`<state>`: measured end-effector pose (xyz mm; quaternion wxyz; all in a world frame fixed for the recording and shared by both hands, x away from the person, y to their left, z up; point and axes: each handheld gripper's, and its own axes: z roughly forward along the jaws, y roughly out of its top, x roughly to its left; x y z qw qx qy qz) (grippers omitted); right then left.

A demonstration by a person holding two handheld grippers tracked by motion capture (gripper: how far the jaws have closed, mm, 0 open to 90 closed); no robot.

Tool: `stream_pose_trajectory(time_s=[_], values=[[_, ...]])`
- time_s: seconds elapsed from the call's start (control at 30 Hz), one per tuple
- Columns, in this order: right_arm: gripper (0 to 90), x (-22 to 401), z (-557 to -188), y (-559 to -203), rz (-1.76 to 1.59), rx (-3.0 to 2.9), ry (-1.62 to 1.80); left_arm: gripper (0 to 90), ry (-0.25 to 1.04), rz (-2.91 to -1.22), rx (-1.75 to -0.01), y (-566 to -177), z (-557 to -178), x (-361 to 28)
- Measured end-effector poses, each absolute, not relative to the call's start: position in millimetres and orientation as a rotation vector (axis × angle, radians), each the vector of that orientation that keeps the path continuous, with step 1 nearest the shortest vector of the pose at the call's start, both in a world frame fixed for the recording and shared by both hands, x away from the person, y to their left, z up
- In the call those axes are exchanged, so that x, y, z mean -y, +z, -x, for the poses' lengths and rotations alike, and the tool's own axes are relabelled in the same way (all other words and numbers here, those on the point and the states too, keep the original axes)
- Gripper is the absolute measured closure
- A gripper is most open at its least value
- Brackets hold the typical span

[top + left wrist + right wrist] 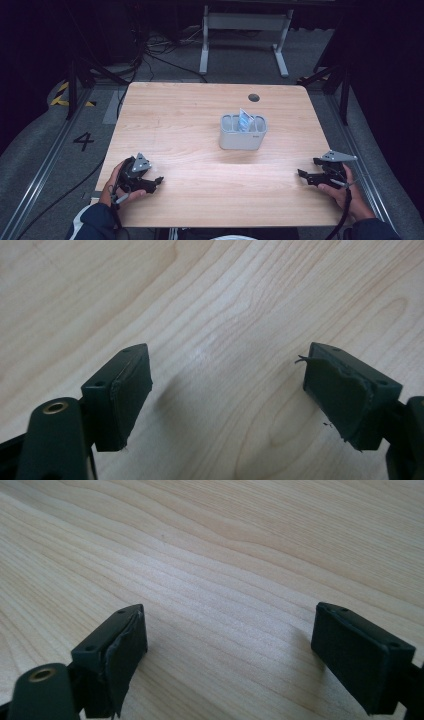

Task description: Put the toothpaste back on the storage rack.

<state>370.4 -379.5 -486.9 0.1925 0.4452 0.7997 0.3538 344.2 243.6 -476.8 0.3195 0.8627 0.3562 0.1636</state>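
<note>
A grey holder [243, 132] with several round slots stands a little right of the table's middle, a blue-and-white packet [245, 120] sticking up out of it. My left gripper [159, 180] rests low over the near left of the wooden table [190, 115], held in a hand; in the left gripper view its gripper [227, 390] stands open, bare wood between the pads. My right gripper [301, 174] sits near the table's right edge. Its own view shows the gripper [230, 647] open too, nothing between the jaws.
A dark round hole [254, 97] marks the table's far side. A white metal frame [245, 35] stands on the grey floor beyond the table. Cables trail across the floor at the far left, and rails run along both sides.
</note>
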Motion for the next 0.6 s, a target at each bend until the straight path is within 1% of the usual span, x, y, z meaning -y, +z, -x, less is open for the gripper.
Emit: stream_pose_trajectory(time_s=[0.1, 0.13, 0.17, 0.6], values=[[14.8, 380, -370, -487, -1.249, -2.245, 0.993, 16.3, 0.397, -2.230, -0.963, -481, -344, -254], [14.8, 380, -370, -487, -1.249, -2.245, 0.993, 15.5, 0.406, -2.219, -0.963, -481, -343, -256], [14.8, 380, -370, -487, -1.249, -2.245, 0.993, 15.5, 0.387, -2.207, -0.985, -482, -342, -257], [14.8, 380, -370, -487, -1.236, -2.255, 0.996, 15.1, 0.390, -2.201, -0.994, -482, -340, -261]])
